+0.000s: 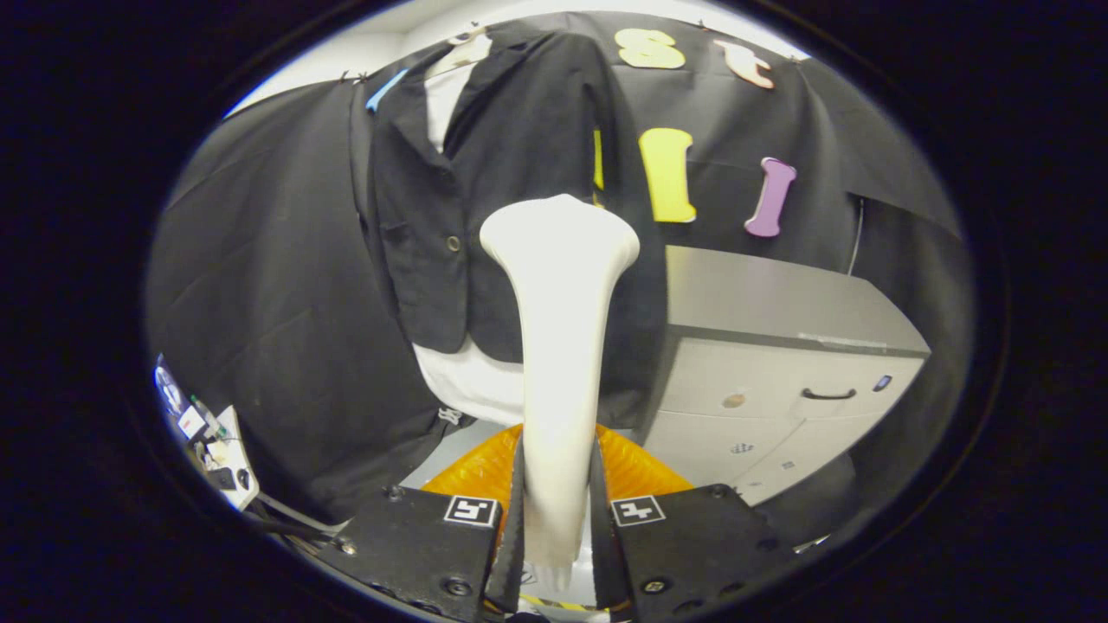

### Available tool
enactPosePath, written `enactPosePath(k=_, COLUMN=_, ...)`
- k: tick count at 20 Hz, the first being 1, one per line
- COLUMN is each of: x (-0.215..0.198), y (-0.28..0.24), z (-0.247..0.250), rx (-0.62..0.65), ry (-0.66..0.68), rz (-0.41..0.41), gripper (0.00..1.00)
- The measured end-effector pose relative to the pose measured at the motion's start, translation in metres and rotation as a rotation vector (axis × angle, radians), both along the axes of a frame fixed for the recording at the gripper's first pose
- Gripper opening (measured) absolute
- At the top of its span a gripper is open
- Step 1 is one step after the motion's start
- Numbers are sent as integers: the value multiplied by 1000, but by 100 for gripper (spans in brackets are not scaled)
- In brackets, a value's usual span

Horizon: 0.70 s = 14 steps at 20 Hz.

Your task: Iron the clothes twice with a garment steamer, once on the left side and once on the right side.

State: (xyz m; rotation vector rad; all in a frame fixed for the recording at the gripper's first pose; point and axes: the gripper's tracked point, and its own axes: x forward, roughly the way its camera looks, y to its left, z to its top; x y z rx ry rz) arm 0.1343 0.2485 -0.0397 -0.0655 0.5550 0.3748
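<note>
White plastic garment steamer (558, 346) clamped between both fingers of gripper (558, 519), head up, standing ahead of them. Behind steamer: dark fabric blazer (485, 173) hanging over white undergarment (467, 381). Right of blazer and steamer: grey metal drawer cabinet (779, 363). Orange ribbed surface (640, 472) just beyond fingers, under steamer. Small clutter (208, 433) far left, low.

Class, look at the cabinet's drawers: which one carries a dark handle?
The upper drawer of the grey cabinet: its dark handle is right of the steamer the tongs grip; the drawer fronts below lack one.
</note>
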Motion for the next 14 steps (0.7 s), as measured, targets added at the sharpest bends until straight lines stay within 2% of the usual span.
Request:
enactPosePath(k=5, x=-15, y=-87, z=2, rx=34, ry=4, rz=-79, gripper=35)
enactPosePath(k=14, x=-63, y=-226, z=-28, rx=87, ry=46, rz=-189, gripper=35)
